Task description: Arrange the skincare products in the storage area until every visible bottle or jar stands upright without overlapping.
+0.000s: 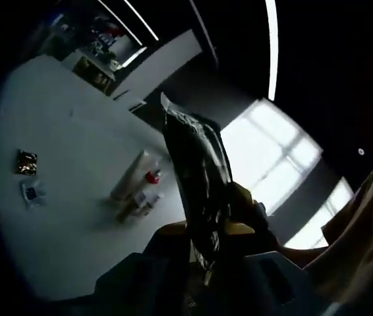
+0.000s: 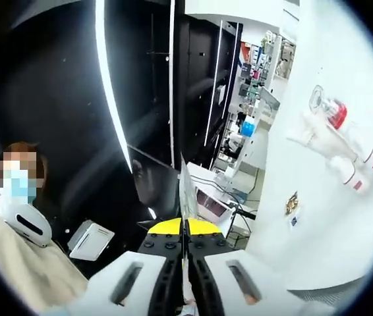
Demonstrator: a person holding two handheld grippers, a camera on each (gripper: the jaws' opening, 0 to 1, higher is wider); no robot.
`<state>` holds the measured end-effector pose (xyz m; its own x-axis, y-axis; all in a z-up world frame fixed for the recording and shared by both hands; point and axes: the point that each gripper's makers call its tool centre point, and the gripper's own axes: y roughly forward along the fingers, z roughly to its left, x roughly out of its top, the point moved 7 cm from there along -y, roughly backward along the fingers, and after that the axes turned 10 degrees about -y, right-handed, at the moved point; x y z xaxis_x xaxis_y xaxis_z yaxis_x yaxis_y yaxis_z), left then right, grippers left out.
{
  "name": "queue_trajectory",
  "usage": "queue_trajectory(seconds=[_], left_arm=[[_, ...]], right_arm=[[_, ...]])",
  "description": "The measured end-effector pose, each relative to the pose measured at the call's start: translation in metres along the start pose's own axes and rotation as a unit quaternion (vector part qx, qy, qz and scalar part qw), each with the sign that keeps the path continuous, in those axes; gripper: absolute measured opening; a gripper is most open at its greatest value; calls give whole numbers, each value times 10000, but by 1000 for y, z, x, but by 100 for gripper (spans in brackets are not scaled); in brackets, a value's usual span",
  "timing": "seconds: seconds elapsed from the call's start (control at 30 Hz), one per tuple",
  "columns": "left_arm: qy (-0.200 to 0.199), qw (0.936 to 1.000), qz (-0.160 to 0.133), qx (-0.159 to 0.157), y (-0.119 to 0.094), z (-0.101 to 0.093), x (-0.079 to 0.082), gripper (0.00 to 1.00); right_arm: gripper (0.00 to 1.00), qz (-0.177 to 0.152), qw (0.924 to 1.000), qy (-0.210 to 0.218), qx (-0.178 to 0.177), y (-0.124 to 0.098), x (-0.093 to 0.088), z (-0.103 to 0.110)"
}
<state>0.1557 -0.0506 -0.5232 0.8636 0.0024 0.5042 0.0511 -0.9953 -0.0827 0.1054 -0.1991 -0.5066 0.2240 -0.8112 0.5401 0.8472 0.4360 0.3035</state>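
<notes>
Closest to the lens in the left gripper view is a dark, shiny, crinkly foil sachet (image 1: 196,178), standing up out of the left gripper (image 1: 207,253), which is clenched on its lower end. Over in the right gripper view, the right gripper (image 2: 185,263) has its jaws pinched tight on a thin flat packet seen edge-on (image 2: 186,191). It may be the same sachet held by both tools, but I can't say for sure.

The actual skincare stuff is well apart from both grippers. In the left gripper view, a little cluster of pale bottles and tubes (image 1: 136,187), one with a red cap, sits on the white tabletop (image 1: 74,151) beyond the sachet and off to its left. The same cluster appears in the right gripper view (image 2: 337,141), far off toward the right edge. They look to be lying down, long axes roughly along the table, so uprighting isn't done yet by my read. Two small sachets (image 1: 28,178), one gold-brown and one pale, lie off on their own further left.

Neither gripper looks clearly nearer. Both have full jaws, so something has to be let go before any bottle gets picked up.

Labels: nothing readable; print's too small and blurry.
</notes>
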Motion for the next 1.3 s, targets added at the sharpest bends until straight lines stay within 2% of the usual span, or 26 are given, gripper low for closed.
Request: queue_trajectory(seconds=[0.1,0.3,0.37,0.5,0.6,0.67,0.77,1.17,1.3], left_arm=[[-57,9999,71,40,2,2,-4,11],[-306,9995,-48,-68,1,0,-2,0],[-353,9994,-41,-35,1,1,-3,0],[-474,9988,7,82,-1,7,-6,0],[-430,9988,82,196,-3,11,-7,0],[-407,9987,157,245,-3,13,-8,0],[-427,9986,189,241,-3,15,-9,0],[-532,9976,273,348,-1,30,-4,0],[-569,9971,311,404,0,36,-2,0]], right_arm=[[1,-27,9999,19,-116,-1,0,-3],[1,34,9984,-124,-543,-4,-1,-14],[1,71,9982,-178,-561,-3,-2,-15],[2,411,9919,-827,-876,-4,-6,-22],[5,787,9807,-1441,-1065,-6,-10,-27],[6,911,9765,-1562,-1170,-7,-12,-30],[8,925,9750,-1619,-1210,-7,-13,-32],[32,1188,9646,-1876,-1425,-8,-13,-43],[43,1243,9600,-1938,-1596,-12,-10,-53]])
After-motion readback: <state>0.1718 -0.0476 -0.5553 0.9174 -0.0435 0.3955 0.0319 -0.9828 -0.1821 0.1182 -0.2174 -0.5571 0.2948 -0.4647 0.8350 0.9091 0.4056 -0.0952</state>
